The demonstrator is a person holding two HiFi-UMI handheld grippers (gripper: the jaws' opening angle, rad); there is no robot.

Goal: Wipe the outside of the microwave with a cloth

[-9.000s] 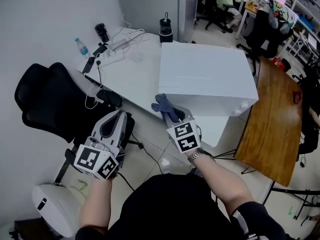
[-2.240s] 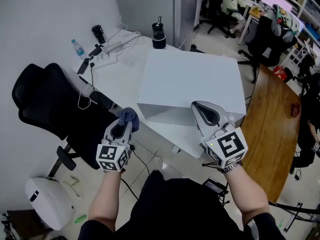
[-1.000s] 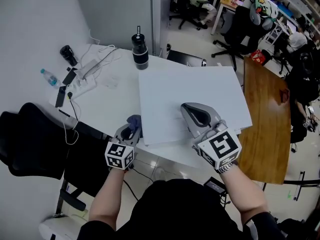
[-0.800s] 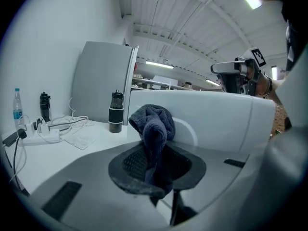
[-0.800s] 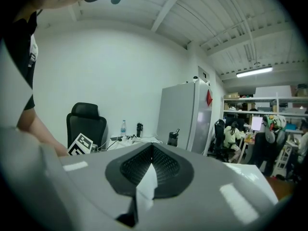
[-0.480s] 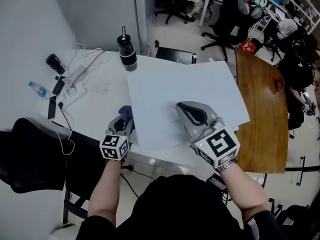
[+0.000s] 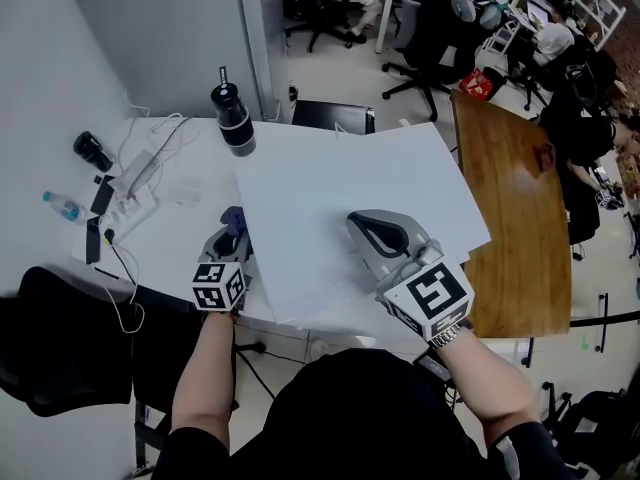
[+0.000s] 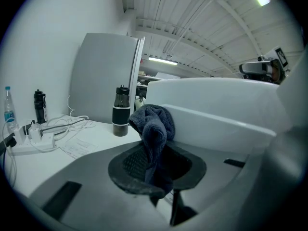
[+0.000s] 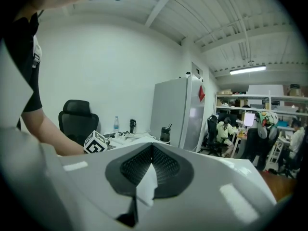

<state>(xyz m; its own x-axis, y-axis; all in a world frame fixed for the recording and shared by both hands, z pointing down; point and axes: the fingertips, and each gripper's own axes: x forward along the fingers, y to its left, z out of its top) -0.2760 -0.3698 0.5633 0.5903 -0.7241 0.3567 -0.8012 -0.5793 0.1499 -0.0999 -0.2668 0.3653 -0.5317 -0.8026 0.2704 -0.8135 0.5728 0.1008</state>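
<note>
**Work Area Layout**

On the desk (image 7: pixel 185 228), right portion: microwave (image 7: pixel 350 193). Behind and just left of the microwave's far-left corner: tumbler (image 7: pixel 232 120), upright. Further left on the desk: power strip (image 7: pixel 133 176), then water bottle (image 7: pixel 60 206) lying near the left edge. At the microwave's left edge: cloth (image 7: pixel 233 218), between the jaws of the left gripper (image 7: pixel 229 240). Over the microwave's top, towards the front: right gripper (image 7: pixel 365 226). Right of the microwave: wooden table (image 7: pixel 510 208). In front of the desk, at left: office chair (image 7: pixel 60 348).
</note>
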